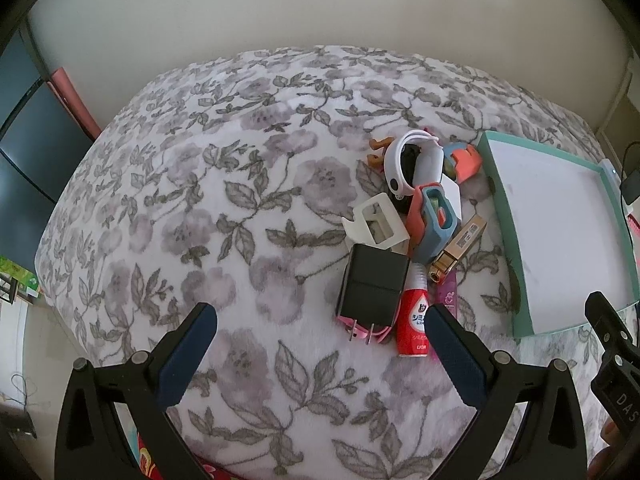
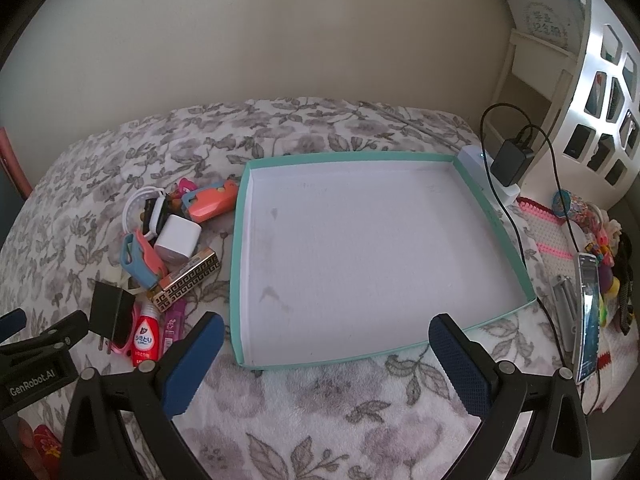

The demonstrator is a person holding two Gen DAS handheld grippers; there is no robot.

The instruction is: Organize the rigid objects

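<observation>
A pile of small objects lies on the floral blanket left of a shallow teal box [image 2: 516, 256] [image 1: 504, 204] with a bare white floor. In the pile: a black plug adapter [image 1: 374, 282] [image 2: 112, 308], a red bottle [image 1: 413, 322] [image 2: 146, 338], a gold patterned box [image 2: 190, 280] [image 1: 460, 246], a white cube charger [image 2: 178, 238], a blue-and-coral clip [image 1: 434, 216] [image 2: 140, 258], a white band [image 1: 400, 160] and a white plastic holder [image 1: 378, 226]. My left gripper [image 1: 320, 334] hangs open just in front of the pile. My right gripper [image 2: 326, 342] is open over the box's near edge. Both are empty.
Right of the box lie a white power strip with a black charger [image 2: 512, 156] and its cable, a phone [image 2: 588, 316], metal clippers [image 2: 566, 300] and colourful trinkets [image 2: 604, 240]. A white shelf unit [image 2: 592, 92] stands at the back right. A beige wall backs the bed.
</observation>
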